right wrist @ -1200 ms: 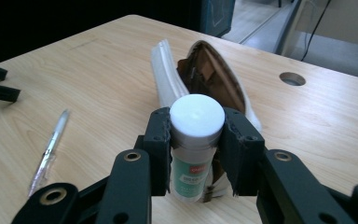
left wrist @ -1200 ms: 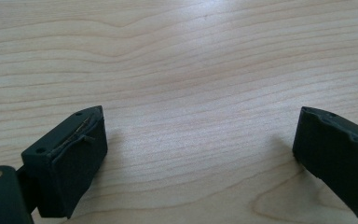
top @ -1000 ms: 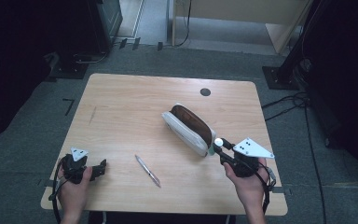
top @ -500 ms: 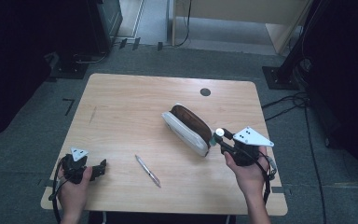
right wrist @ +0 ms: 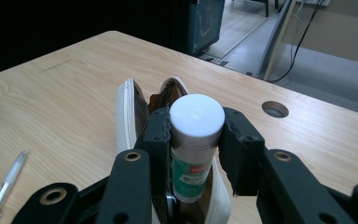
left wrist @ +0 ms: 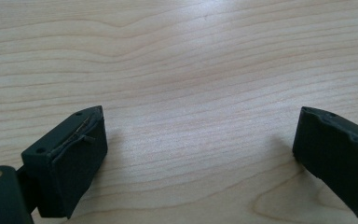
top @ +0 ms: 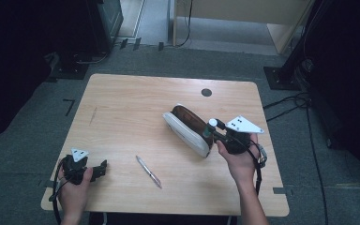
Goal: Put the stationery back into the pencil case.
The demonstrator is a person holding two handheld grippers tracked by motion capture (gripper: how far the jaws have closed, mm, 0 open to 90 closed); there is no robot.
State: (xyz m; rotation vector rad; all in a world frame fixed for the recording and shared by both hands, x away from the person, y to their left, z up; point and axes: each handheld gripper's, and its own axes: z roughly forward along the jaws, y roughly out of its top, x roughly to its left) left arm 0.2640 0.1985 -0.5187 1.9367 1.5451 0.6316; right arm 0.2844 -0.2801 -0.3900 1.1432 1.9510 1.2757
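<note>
1. My right gripper (right wrist: pixel 196 154) has its fingers clamped on a white-capped bottle (right wrist: pixel 193 140), held just above the open pencil case (top: pixel 187 129);
2. I should lower it straight into the case's opening;
3. My left gripper (left wrist: pixel 200 154) rests wide open and empty on the surface (top: pixel 122 108); a pen (top: pixel 148 172) lies between the two.

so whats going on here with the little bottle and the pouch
A person works two hand-held grippers at a light wooden table. The right gripper is shut on a small white-capped bottle with a green label, holding it at the mouth of an open white-and-brown zip pouch. The left gripper rests open on the table. A clear pen lies between them.
</note>
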